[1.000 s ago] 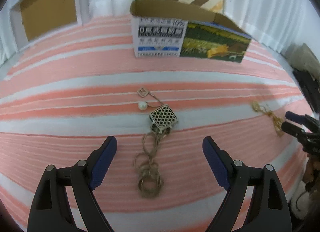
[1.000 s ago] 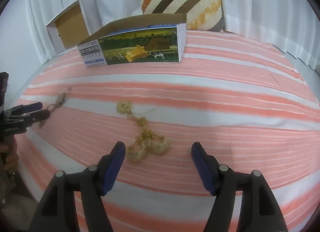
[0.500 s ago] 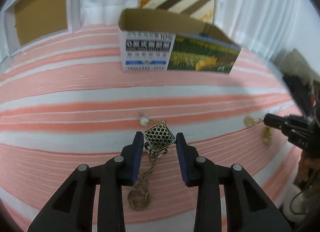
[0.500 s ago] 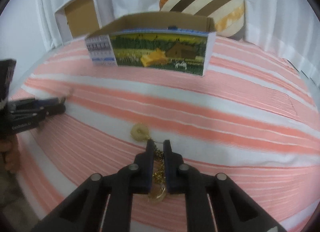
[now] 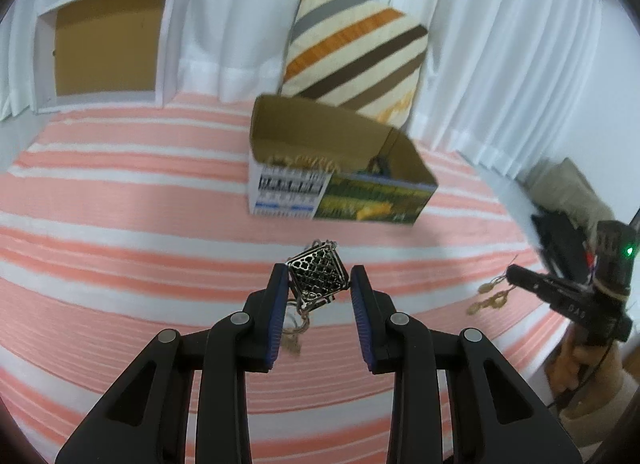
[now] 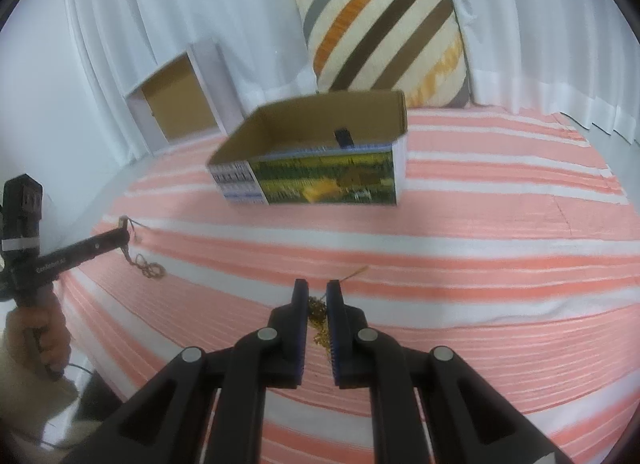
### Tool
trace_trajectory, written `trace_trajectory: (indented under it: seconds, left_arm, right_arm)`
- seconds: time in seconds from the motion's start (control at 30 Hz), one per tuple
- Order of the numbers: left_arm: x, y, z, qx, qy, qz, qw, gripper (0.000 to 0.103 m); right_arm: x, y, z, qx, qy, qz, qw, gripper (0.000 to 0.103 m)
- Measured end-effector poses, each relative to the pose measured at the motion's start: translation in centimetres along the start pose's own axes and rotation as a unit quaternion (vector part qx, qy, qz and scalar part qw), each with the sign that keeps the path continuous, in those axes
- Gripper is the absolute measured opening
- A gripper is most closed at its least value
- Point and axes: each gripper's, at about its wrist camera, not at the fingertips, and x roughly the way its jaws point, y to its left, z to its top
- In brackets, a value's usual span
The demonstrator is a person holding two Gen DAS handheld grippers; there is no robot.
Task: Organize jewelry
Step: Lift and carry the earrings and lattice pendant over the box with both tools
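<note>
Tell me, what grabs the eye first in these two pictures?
Probably the left gripper, in the foreground, clamped on a black lattice pendant whose cord trails below. The right gripper pinches a gold chain. Behind both, an open cardboard box sits on the pink-striped bedspread.

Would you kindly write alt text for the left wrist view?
The left gripper is shut on a lattice cube pendant, its cord dangling over a pink-and-white striped bedspread. Beyond stands an open cardboard box; the right gripper at the right edge holds a gold chain.
</note>
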Motion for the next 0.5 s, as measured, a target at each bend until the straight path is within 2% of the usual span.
trace_trajectory:
  seconds: [0.3,0.5]
  left_arm:
    - [-1.3,-2.1,4.1,0.008,-0.017,-0.010,0.9998,0.031]
    - [-1.2,-3.5,8.2,0.023,-0.025,-0.013,0.9993,0.031]
  right_arm:
    - [-1.5,0.7,4.2,-0.006,-0.021,0.024,0.999,0.009]
    - [-2.2,1.0,7.7,-0.021,-0.037,0.028,0.999,0.009]
